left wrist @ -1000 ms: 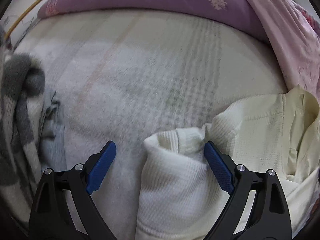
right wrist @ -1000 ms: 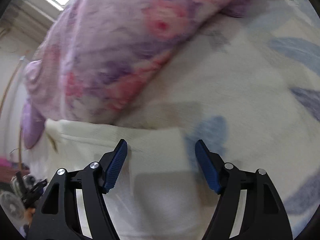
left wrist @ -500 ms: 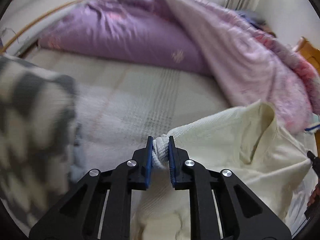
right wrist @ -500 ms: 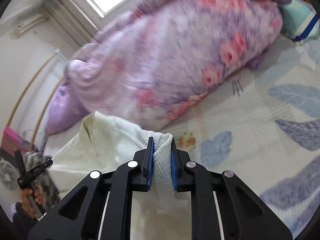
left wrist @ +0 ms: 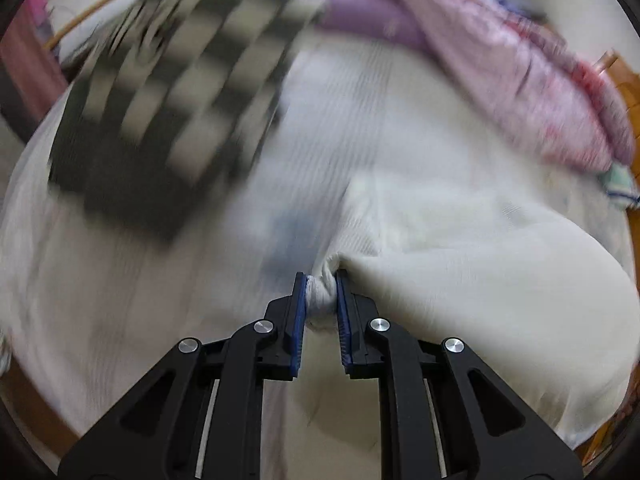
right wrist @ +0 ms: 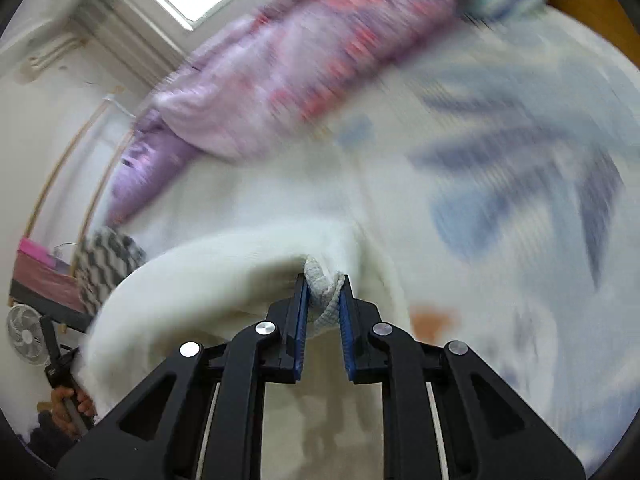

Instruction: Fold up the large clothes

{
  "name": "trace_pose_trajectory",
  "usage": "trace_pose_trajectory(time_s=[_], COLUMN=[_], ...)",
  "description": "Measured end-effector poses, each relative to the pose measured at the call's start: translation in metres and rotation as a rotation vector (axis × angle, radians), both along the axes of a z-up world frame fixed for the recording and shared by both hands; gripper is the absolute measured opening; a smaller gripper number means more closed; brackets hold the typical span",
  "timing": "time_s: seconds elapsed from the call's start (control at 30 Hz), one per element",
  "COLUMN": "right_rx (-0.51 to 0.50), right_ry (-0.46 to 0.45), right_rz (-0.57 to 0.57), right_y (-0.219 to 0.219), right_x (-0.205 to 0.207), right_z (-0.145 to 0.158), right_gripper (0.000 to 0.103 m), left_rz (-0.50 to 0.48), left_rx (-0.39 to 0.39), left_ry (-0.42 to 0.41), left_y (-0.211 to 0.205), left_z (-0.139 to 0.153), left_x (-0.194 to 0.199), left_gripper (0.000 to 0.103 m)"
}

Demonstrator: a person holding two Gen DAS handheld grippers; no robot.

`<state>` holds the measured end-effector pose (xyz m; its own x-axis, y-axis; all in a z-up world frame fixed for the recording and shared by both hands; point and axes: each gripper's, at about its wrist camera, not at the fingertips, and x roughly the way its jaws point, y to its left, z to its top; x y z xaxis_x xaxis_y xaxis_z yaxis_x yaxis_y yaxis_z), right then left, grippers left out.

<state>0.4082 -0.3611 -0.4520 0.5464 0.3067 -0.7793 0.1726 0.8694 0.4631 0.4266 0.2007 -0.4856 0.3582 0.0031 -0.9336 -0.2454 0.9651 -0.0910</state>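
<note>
Garment (left wrist: 460,248) now lifted off bed (left wrist: 120,300), both tongs (left wrist: 321,294) (right wrist: 323,296) clamped on corners since open; spreading underway.

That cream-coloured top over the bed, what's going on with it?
A person is working two handheld grippers to fold it. The left gripper and the right gripper are each clamped on a bunched bit of the cream garment, holding it up over the bed. Both views are motion-blurred. A checkered garment lies off to one side.
</note>
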Motion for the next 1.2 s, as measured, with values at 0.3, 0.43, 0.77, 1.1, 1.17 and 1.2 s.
trace_pose_trajectory(time_s=[0.3,0.43,0.77,1.1,1.17,1.2], right_rx=[0.253,0.323,0.31,0.148,0.165,0.148], right_ry=[0.202,0.138,0.201,0.127,0.14,0.155], right_rz=[-0.441,-0.463,-0.405,-0.244,-0.245,-0.243], right_y=[-0.034,-0.027,-0.013,-0.005,-0.008,-0.009], right_x=[-0.103,-0.096,-0.043,-0.071,-0.089,-0.094], right_z=[-0.075,-0.07,-0.096,-0.019,-0.013,-0.013], right_gripper=[0.072,0.073,0.021,0.012,0.012,0.012], left_rz=[0.258,0.346,0.319,0.223,0.23,0.228], left_rx=[-0.252,-0.311,-0.245,-0.224,-0.258,-0.253], left_ry=[0.104,0.012,0.06,0.074,0.106,0.129], left_y=[0.024,0.03,0.013,0.03,0.035,0.035], left_z=[-0.047,-0.033,-0.06,-0.012,-0.011,-0.015], left_x=[-0.082,-0.088,-0.03,-0.07,-0.087,-0.092], left_gripper=[0.062,0.075,0.046,0.011,0.011,0.011])
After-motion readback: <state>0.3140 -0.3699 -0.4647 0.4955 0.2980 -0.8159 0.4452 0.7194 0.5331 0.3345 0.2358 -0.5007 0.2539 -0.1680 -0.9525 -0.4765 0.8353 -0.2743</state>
